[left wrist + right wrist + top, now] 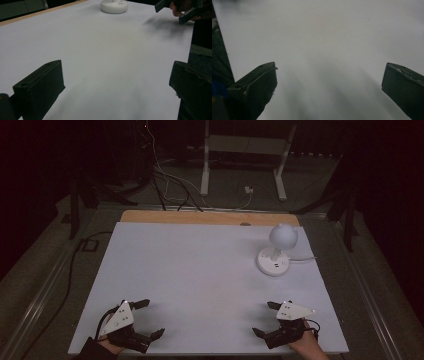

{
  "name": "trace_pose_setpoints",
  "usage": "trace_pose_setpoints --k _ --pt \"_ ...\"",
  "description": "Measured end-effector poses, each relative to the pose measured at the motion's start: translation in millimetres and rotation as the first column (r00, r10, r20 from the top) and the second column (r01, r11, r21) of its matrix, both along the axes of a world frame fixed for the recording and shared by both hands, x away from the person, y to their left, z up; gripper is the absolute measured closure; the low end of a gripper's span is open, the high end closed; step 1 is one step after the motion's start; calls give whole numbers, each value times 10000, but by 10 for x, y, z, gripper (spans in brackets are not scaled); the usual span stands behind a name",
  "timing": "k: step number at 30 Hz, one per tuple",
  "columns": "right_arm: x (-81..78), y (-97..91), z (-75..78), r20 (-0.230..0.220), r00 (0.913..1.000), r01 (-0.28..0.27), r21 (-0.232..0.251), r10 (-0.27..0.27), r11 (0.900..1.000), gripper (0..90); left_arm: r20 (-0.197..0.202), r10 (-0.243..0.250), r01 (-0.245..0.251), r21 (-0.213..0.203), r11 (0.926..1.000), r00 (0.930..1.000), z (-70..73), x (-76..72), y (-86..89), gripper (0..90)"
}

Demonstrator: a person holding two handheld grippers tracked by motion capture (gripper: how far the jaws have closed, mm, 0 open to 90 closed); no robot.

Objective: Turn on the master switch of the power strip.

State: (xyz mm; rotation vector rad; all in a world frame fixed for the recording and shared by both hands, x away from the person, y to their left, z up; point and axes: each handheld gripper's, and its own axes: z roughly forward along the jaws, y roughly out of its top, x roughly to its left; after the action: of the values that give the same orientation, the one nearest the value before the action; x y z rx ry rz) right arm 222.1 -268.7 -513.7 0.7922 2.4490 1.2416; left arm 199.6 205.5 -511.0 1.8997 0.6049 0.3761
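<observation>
Tabletop covered by a white sheet lies before us in the high view, with a strip of bare wood showing along its far edge at twelve o'clock. We see the left claw near the front edge at about seven o'clock, a grey three-cornered plate on top of it, its two black jaws spread wide with nothing between them. The right claw sits near the front edge at about five o'clock, well apart from the left one, its jaws likewise parted wide and empty, pointing inward toward the middle of the sheet. A white lamp with a round base and a ball-shaped head stands at about two o'clock on the sheet, far from both claws, a pale cord running off its base toward three o'clock. In the left gripper view we look along the two spread jaws over bare white sheet; the lamp's round base shows at twelve o'clock and the other hand with its claw at about one o'clock. In the right gripper view the jaws stand wide over plain white sheet, holding nothing. Beyond the tabletop, cables and a white metal stand rest on the dark floor.
</observation>
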Motion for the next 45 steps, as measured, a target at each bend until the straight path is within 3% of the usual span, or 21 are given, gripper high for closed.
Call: trace_pose_setpoints --k 3,6,18,32,45 --pt "0 23 -6 -92 9999 -120 7 120 9999 0 -6 -20 20 -14 10000 10000 -1 0 1 1" --pt "-4 95 12 -172 9992 -357 -420 350 9985 0 -15 -38 38 -19 10000 10000 -4 0 1 1" --pt "19 149 165 -176 9988 -467 -9 467 9989 0 -22 -77 77 -6 10000 10000 -1 -4 1 1" --pt "115 134 385 242 9996 -185 392 176 9991 0 -28 -80 80 -10 10000 10000 -2 -7 2 1" --pt "205 93 457 490 9984 251 496 -276 9985 0 -35 -78 77 -63 10000 10000 -1 -7 10 1"
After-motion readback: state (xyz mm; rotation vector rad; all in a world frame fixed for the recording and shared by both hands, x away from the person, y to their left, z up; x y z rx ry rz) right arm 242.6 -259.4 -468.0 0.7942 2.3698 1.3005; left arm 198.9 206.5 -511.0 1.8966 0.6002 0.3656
